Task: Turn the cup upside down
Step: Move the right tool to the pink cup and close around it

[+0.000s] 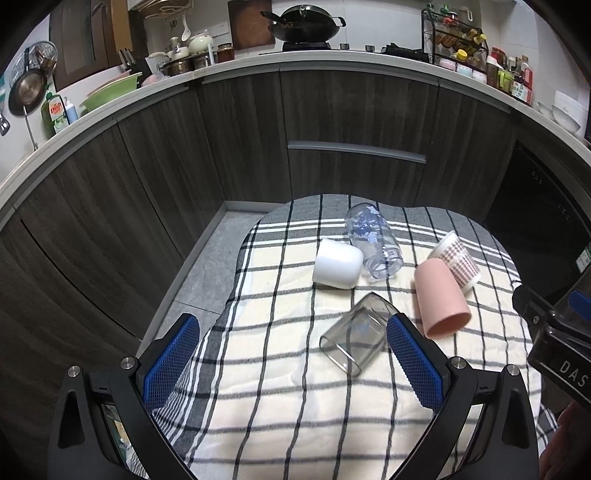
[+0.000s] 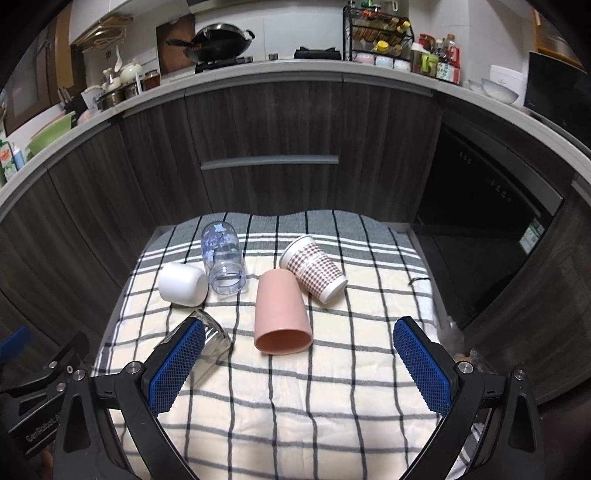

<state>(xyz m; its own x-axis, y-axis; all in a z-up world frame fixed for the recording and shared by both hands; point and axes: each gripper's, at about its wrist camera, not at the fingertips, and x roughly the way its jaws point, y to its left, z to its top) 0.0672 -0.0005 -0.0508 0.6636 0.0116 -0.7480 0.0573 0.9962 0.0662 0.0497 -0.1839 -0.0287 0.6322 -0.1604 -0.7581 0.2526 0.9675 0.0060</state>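
Several cups lie on their sides on a checked cloth. A clear grey glass lies nearest, beside my left gripper's right finger. A pink cup, a brown-check paper cup, a white cup and a clear blue-printed cup lie farther back. My left gripper is open and empty. My right gripper is open and empty, with the pink cup's mouth just ahead between its fingers.
Dark wood cabinets and a counter with a wok, a spice rack and bowls stand behind the table. Grey floor shows left of the cloth. The right gripper's body shows at the left wrist view's right edge.
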